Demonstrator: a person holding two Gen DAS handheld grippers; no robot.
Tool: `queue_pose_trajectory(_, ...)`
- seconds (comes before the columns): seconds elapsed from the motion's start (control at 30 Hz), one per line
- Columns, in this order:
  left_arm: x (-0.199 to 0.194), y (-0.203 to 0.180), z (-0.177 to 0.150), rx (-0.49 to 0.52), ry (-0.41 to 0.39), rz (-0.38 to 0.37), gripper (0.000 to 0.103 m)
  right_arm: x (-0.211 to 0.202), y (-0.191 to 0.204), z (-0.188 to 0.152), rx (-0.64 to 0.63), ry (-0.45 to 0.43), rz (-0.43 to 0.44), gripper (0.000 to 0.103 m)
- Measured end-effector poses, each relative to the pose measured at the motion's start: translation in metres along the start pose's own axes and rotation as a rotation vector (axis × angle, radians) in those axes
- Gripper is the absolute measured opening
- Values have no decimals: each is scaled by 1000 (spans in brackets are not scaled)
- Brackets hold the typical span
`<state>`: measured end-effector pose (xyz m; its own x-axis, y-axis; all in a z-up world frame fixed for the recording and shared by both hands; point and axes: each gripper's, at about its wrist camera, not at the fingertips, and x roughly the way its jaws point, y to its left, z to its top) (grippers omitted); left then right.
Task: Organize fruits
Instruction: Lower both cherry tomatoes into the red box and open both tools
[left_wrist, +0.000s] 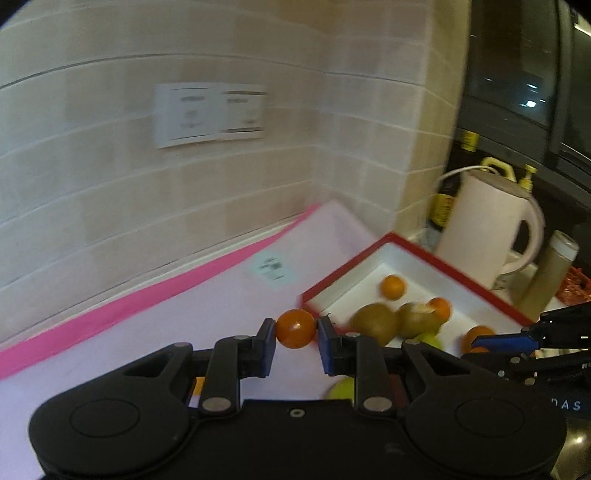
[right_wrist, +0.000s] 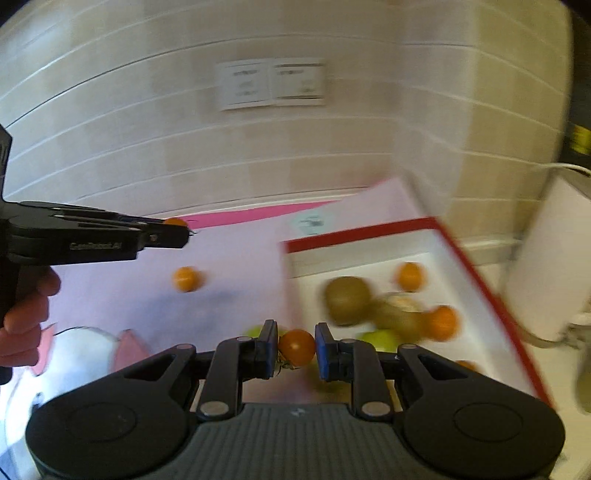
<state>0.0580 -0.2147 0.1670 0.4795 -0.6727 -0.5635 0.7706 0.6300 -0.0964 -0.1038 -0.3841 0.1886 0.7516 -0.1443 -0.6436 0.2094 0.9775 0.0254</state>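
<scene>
Left gripper (left_wrist: 296, 334) is clamped on a small orange fruit (left_wrist: 296, 328), its two pads pressing the fruit from either side above the pale lilac mat (left_wrist: 166, 343). Along the mat's far edge runs a pink strip (left_wrist: 122, 310), against the tiled wall (left_wrist: 110, 177). On the mat, seen from the right wrist, a loose orange fruit (right_wrist: 187, 278) lies by itself, well apart from the box. A person's hand (right_wrist: 22, 321) grips the left tool's handle at that view's left edge, with a clear bowl (right_wrist: 74, 354) just below it. Right gripper (right_wrist: 296, 349) likewise squeezes its own orange fruit (right_wrist: 296, 347) between closed pads, near the box's left wall. Further right sits the red-rimmed white box (right_wrist: 369, 232), holding two brown kiwis (right_wrist: 347, 299), several small orange fruits (right_wrist: 410, 276) and a green fruit (right_wrist: 380, 339). Beyond the box stands a white kettle (left_wrist: 491, 236), blurred.
</scene>
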Motion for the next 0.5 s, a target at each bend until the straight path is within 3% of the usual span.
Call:
queue_pose_trajectory(0.23, 72, -39, 33, 17, 67, -113, 28, 6, -75, 0, 66, 9, -111, 24)
queue_pose_trajectory(0.37, 114, -48, 45, 1, 133, -151, 28, 31, -110, 6, 110, 70, -89, 24)
queue_pose_trajectory(0.5, 162, -54, 52, -33, 216, -183, 28, 54, -121, 2, 106, 120, -68, 24)
